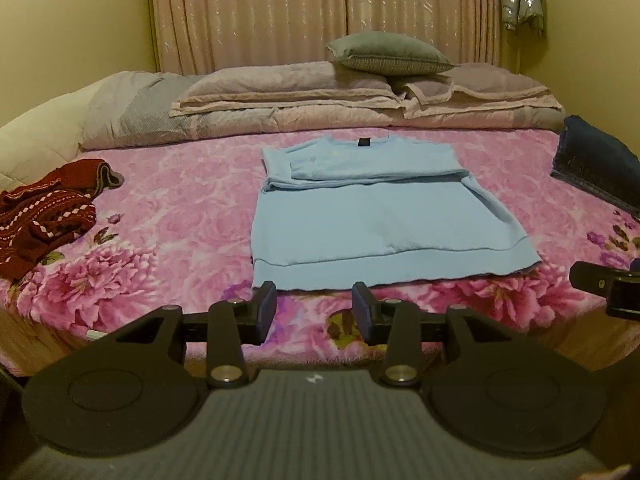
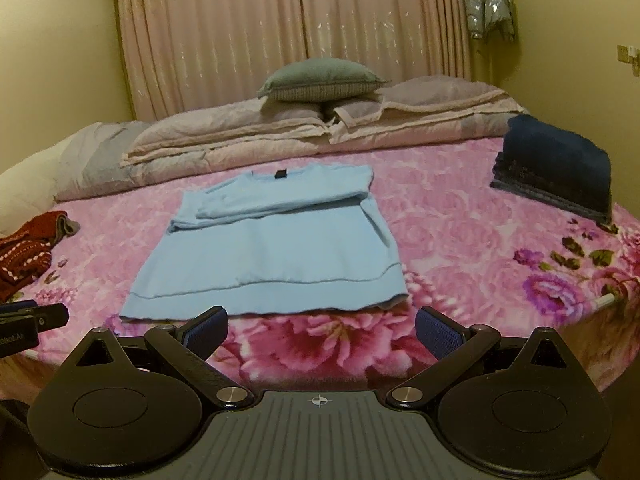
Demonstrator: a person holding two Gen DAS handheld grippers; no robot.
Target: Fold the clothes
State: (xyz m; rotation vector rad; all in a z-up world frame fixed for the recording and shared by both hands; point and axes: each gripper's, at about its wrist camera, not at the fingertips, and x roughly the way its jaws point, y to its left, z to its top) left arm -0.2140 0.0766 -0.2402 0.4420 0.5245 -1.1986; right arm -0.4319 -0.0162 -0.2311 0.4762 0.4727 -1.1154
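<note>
A light blue sweater (image 1: 372,224) lies flat on the pink floral bedspread (image 1: 180,208), its sleeves folded across the chest and its hem toward me. It also shows in the right wrist view (image 2: 272,256). My left gripper (image 1: 314,314) is open and empty, just short of the hem's left part. My right gripper (image 2: 320,332) is open wide and empty, just short of the hem's right part. Its tip shows at the right edge of the left wrist view (image 1: 600,284).
A crumpled red patterned sweater (image 1: 44,216) lies at the left edge of the bed. A folded dark blue garment (image 2: 556,168) sits at the right. Folded quilts and a grey pillow (image 1: 388,54) line the back, before pink curtains.
</note>
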